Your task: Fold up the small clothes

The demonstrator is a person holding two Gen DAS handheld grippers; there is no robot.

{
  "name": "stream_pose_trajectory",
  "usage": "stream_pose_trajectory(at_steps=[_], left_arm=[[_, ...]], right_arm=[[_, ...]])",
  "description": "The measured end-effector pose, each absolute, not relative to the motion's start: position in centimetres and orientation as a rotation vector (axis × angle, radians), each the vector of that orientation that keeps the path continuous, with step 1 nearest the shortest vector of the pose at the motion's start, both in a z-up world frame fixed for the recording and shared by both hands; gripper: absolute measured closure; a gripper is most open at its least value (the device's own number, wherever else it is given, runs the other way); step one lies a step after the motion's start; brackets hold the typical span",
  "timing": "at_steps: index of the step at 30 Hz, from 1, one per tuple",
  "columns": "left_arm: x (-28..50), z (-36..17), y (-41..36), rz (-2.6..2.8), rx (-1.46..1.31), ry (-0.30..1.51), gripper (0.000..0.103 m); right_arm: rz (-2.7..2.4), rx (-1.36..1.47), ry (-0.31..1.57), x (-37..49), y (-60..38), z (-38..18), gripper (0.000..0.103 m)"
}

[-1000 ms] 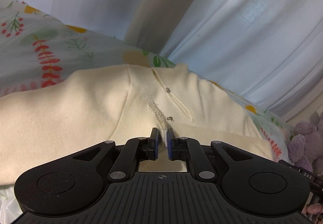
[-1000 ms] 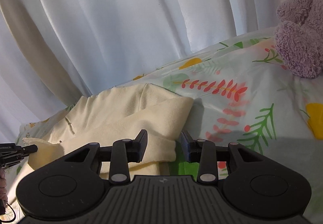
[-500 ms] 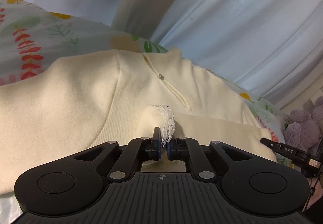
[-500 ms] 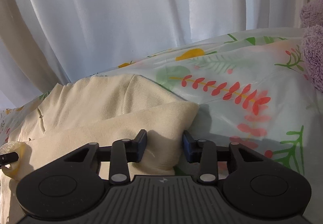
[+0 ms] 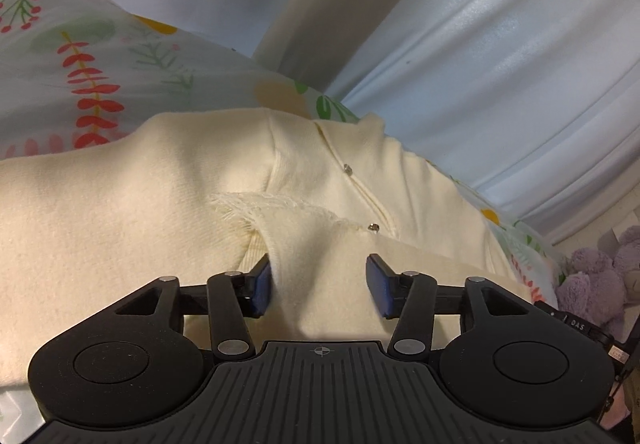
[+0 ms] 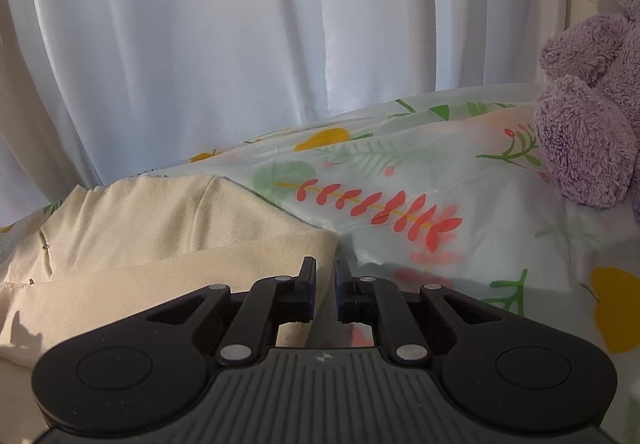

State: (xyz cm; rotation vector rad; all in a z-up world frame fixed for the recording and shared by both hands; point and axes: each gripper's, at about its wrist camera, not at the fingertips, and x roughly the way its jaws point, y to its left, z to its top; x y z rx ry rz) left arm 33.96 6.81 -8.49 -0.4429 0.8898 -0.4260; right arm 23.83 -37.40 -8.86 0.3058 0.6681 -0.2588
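Observation:
A small cream knit top [image 5: 132,211] with snap buttons lies on the floral bedsheet [image 5: 88,55]. Its frayed sleeve cuff [image 5: 280,205] lies folded across the chest, just ahead of my left gripper [image 5: 318,284], which is open with the sleeve cloth between its blue pads, not pinched. In the right wrist view the top [image 6: 160,228] fills the lower left. My right gripper [image 6: 325,292] is nearly shut at the folded sleeve's right edge [image 6: 320,244]. Whether it pinches cloth is hidden.
White curtains [image 6: 240,43] hang behind the bed. A purple plush toy [image 6: 588,123] sits on the sheet at the right, and also shows in the left wrist view [image 5: 600,276]. The floral sheet [image 6: 460,183] spreads right of the top.
My left gripper has opened and let go of the frayed cuff, which now lies on the chest. My right gripper has narrowed from open to nearly shut at the sleeve's edge.

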Motion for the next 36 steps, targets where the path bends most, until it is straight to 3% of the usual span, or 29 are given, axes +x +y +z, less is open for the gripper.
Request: stream_pose_trajectory(at_steps=[4, 5, 6, 7, 9, 10, 15, 20, 22, 26, 29, 30, 32, 33, 35, 36], left_arm=[[34.4, -9.3, 6.4, -0.426, -0.462, 0.903, 0.047], [34.5, -9.3, 6.2, -0.423, -0.454, 0.903, 0.050], [34.7, -9.3, 6.0, -0.415, -0.442, 0.908, 0.068], [34.9, -9.2, 5.7, -0.407, -0.434, 0.917, 0.097], [35.0, -9.0, 5.2, -0.398, -0.417, 0.906, 0.096], [34.8, -8.6, 5.0, -0.394, -0.391, 0.884, 0.097], [34.7, -7.0, 4.3, -0.356, -0.257, 0.797, 0.097], [35.1, -8.5, 4.3, -0.303, -0.237, 0.873, 0.095], [34.7, -8.7, 4.6, -0.304, -0.267, 0.866, 0.083], [34.3, -8.9, 4.8, -0.256, -0.287, 0.849, 0.077], [33.9, -8.6, 4.9, -0.209, -0.287, 0.817, 0.064], [33.5, -8.4, 5.0, -0.203, -0.297, 0.815, 0.057], [32.2, -7.5, 5.3, -0.153, -0.315, 0.798, 0.031], [31.1, -6.9, 5.7, -0.091, -0.312, 0.765, 0.006], [28.4, -5.5, 7.4, -0.036, -0.334, 0.661, 0.002], [27.2, -4.9, 8.7, -0.034, -0.361, 0.628, 0.002]], right_arm=[[-0.184, 0.300, 0.699, 24.3, -36.1, -8.8, 0.064], [-0.177, 0.274, 0.711, 24.6, -35.4, -9.0, 0.061], [-0.175, 0.245, 0.720, 24.8, -34.9, -9.2, 0.061], [-0.173, 0.210, 0.726, 25.0, -34.3, -9.4, 0.061], [-0.161, 0.141, 0.728, 25.2, -33.1, -9.7, 0.080], [-0.160, 0.111, 0.728, 25.2, -32.7, -9.8, 0.100], [-0.278, -0.051, 0.686, 25.2, -31.6, -9.7, 0.103], [-0.174, 0.038, 0.677, 23.9, -31.5, -8.9, 0.102], [-0.113, 0.027, 0.646, 23.2, -30.4, -8.4, 0.102], [-0.032, 0.009, 0.683, 23.2, -28.4, -9.1, 0.094], [-0.025, -0.024, 0.686, 23.4, -27.9, -10.1, 0.087], [-0.039, -0.050, 0.684, 23.4, -27.5, -10.1, 0.087], [-0.098, -0.126, 0.682, 23.2, -26.4, -9.7, 0.085], [-0.111, -0.160, 0.668, 22.8, -25.8, -9.3, 0.082], [-0.073, -0.168, 0.618, 21.3, -24.8, -8.3, 0.060], [-0.040, -0.151, 0.599, 20.4, -24.4, -7.8, 0.054]])
